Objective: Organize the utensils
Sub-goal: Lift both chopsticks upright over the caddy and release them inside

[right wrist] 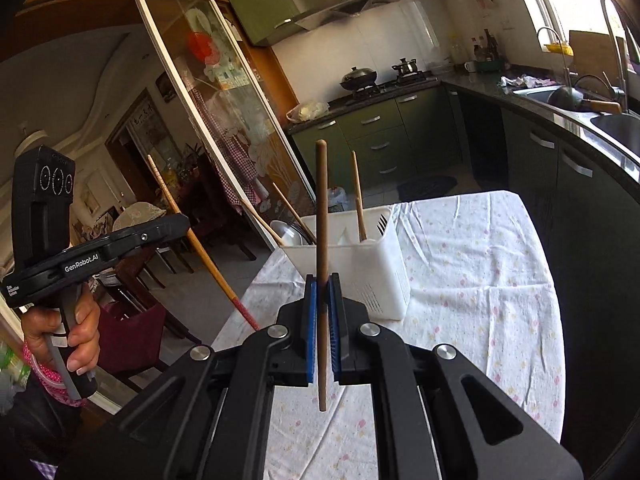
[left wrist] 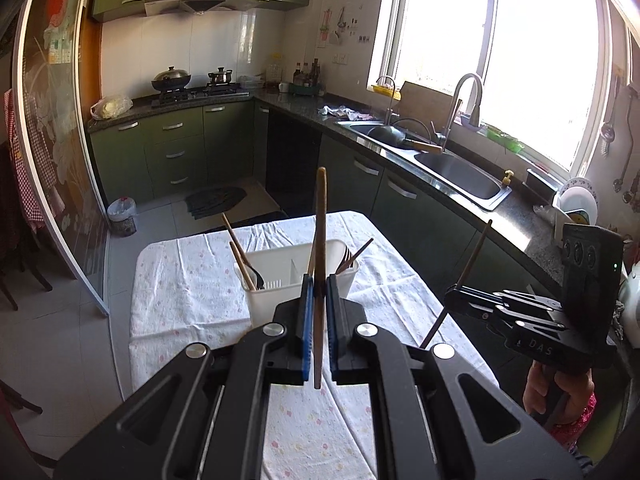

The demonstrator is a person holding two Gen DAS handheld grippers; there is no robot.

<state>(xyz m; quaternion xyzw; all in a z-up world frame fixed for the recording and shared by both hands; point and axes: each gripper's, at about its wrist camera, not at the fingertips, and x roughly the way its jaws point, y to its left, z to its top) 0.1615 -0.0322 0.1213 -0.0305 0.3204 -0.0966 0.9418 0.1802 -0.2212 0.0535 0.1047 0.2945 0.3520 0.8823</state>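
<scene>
A white utensil caddy (left wrist: 296, 276) stands on the flower-print tablecloth (left wrist: 192, 292), and everything else is placed around it. Behind the caddy, across the floor, green cabinets run under a dark countertop (left wrist: 304, 114) with a steel sink (left wrist: 460, 172) by the bright window. Inside the caddy, wooden handles (left wrist: 240, 252) lean out of its left compartment beside a spoon bowl, and more handles (left wrist: 354, 256) lean out of its right one; from the other side, fork tines (right wrist: 382, 222) show at one end.

In front of the caddy, the left gripper (left wrist: 318, 312) is nearly closed, its blue pads pinching a light wooden chopstick (left wrist: 320, 240) that stands upright, its tip rising above the caddy's rim. To the caddy's right, above the cloth's edge, the right gripper (right wrist: 323, 312) is likewise clamped on a darker chopstick (right wrist: 321, 216), also held upright. Neither stick touches the caddy.
</scene>
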